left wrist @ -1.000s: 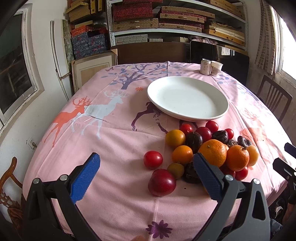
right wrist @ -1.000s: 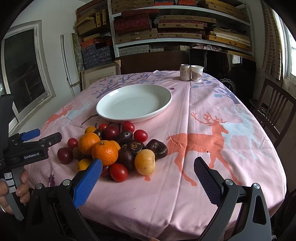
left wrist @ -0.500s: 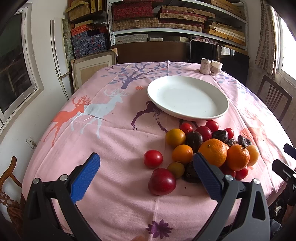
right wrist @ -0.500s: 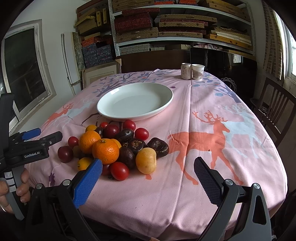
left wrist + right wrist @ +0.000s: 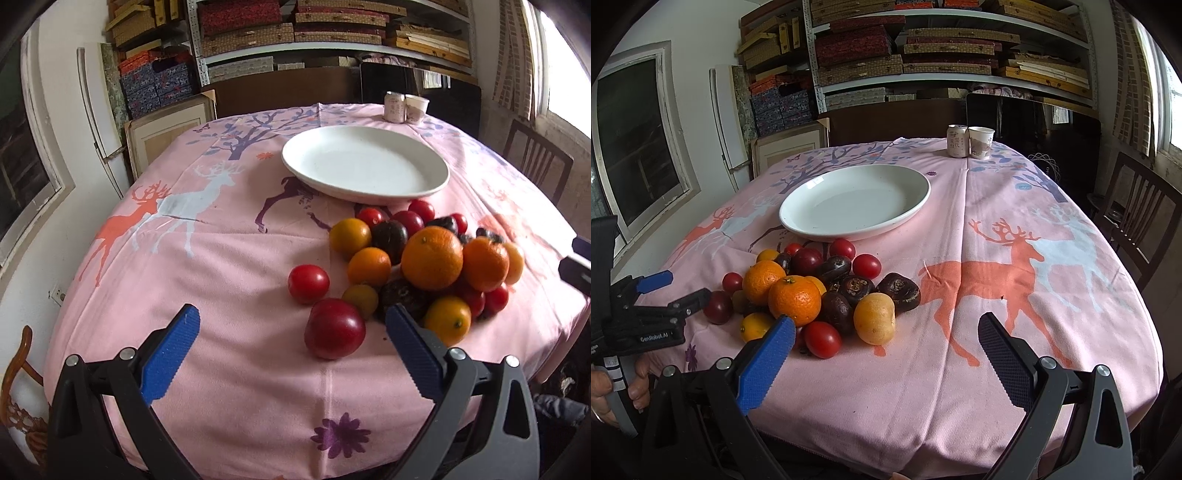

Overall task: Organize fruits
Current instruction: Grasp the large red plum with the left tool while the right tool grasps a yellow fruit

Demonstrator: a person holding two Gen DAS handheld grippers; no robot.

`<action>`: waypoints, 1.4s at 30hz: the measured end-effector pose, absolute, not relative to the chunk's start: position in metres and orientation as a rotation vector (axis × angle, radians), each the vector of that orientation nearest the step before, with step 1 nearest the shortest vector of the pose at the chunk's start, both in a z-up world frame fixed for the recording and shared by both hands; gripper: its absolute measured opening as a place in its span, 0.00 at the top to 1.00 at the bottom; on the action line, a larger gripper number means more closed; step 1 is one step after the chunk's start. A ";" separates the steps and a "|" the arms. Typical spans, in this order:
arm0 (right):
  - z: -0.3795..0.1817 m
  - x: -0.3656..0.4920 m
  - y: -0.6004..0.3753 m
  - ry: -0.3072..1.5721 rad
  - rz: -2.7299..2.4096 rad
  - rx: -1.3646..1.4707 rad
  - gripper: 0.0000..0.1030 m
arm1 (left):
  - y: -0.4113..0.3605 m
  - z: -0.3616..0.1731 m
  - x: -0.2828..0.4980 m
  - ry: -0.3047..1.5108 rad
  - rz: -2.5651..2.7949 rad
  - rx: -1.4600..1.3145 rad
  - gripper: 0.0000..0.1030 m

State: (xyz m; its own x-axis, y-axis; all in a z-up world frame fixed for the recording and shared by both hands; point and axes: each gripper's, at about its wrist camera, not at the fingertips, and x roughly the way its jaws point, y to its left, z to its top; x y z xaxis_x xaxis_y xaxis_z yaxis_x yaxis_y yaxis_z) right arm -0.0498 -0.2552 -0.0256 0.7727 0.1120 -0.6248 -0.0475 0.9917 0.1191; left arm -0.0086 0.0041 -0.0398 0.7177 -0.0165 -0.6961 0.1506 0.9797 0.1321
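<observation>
A pile of fruit lies on the pink tablecloth in front of an empty white plate (image 5: 365, 164) (image 5: 855, 201). It holds oranges (image 5: 432, 257) (image 5: 794, 300), cherry tomatoes (image 5: 308, 283), dark plums (image 5: 899, 290) and a yellow fruit (image 5: 874, 318). A big red plum (image 5: 334, 328) lies nearest my left gripper (image 5: 291, 341), which is open and empty just short of it. My right gripper (image 5: 886, 345) is open and empty, near the pile's right front. The left gripper also shows in the right wrist view (image 5: 661, 291).
A can (image 5: 956, 141) and a paper cup (image 5: 980, 142) stand at the table's far edge. A wooden chair (image 5: 1137, 218) stands at the right. Shelves of boxes line the back wall. The table's front edge drops off just under both grippers.
Both grippers have moved slightly forward toward the fruit pile; the fruit and the plate have not moved.
</observation>
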 end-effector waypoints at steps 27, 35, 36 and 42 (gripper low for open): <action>-0.071 -0.005 -0.253 0.795 0.201 0.102 0.58 | 0.002 -0.060 -0.015 0.774 -0.297 0.156 0.64; -0.064 -0.011 -0.255 0.754 0.246 0.140 0.70 | 0.008 -0.060 -0.011 0.788 -0.305 0.123 0.64; -0.060 -0.013 -0.257 0.746 0.258 0.153 0.70 | 0.008 -0.057 -0.012 0.780 -0.307 0.120 0.64; -0.029 -0.005 -0.273 0.663 0.287 0.196 0.70 | 0.007 -0.034 0.000 0.725 -0.320 0.101 0.64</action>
